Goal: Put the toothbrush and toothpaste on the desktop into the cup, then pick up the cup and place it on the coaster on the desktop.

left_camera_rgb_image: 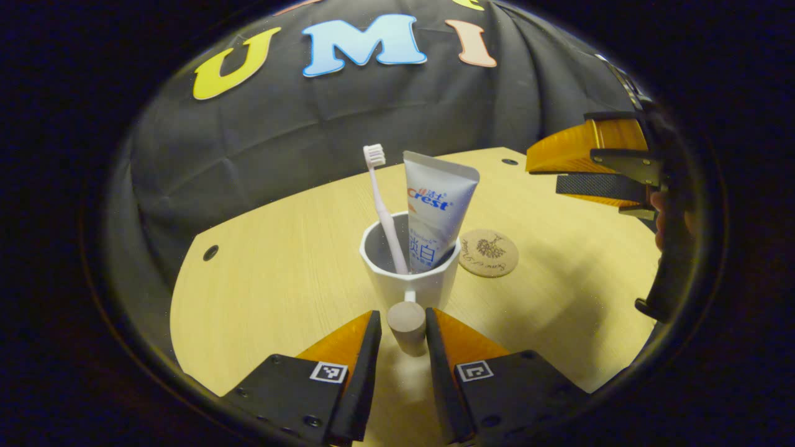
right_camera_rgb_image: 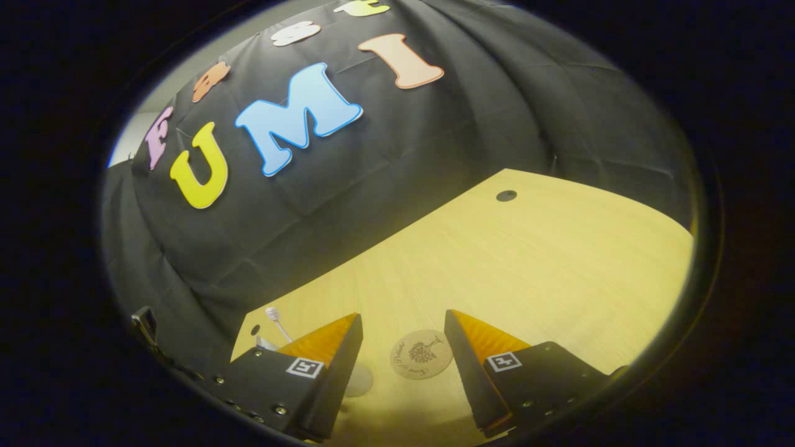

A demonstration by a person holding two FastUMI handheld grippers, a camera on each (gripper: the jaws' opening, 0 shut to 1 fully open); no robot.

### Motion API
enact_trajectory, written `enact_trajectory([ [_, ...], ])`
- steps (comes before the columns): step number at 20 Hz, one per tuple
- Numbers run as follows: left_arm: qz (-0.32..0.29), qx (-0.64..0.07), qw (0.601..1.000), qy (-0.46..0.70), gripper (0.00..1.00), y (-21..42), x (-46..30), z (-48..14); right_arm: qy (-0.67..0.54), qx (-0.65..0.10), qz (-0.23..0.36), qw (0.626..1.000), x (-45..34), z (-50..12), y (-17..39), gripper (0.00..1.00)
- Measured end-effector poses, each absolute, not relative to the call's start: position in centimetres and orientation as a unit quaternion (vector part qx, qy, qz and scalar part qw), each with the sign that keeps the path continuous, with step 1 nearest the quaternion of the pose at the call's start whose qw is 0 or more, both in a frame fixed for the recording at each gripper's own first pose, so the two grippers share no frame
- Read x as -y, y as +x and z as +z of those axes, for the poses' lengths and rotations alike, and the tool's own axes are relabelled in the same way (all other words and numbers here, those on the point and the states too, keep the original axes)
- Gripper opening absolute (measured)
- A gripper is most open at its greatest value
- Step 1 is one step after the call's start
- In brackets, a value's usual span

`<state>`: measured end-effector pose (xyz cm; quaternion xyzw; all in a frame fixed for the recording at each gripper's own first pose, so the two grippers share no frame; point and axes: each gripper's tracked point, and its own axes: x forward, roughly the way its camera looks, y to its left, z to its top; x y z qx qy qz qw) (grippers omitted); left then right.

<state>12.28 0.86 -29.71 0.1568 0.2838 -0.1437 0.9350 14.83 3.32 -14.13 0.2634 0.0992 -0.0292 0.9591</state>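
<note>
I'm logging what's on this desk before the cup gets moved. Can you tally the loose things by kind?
Cup: 1
Toothbrush: 1, standing in the cup
Toothpaste tube: 1, standing in the cup
Coaster: 1, flat on the desk beside the cup
Total: 4

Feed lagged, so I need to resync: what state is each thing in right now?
Toothbrush: upright in cup, head up.
Toothpaste: standing in cup.
Cup: on desk beside coaster, handle between left gripper fingers.
Coaster: bare.
Right gripper: open, above coaster.
</note>
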Motion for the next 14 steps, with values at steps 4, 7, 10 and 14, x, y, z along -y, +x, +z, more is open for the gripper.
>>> enact_trajectory([
  [4, -0.152, -0.311, 0.922, 0.171, 0.55, 12.7, -0.6, -30.8, 0.275, -0.109, -0.032, 0.955, -3.3, -14.9, 15.7, 0.8],
  [7, -0.158, -0.319, 0.924, 0.142, 0.35, 12.6, -0.1, -30.8, 0.28, -0.115, -0.035, 0.952, -3.2, -15.4, 15.7, 0.8],
  [10, -0.15, -0.313, 0.929, 0.129, 0.19, 12.7, -0.4, -30.4, 0.28, -0.119, -0.039, 0.952, -2.6, -15.8, 15.6, 0.8],
  [14, -0.136, -0.29, 0.938, 0.13, 0.07, 13.4, -0.3, -30.3, 0.281, -0.121, -0.047, 0.951, -1.9, -16.3, 15.6, 0.8],
])
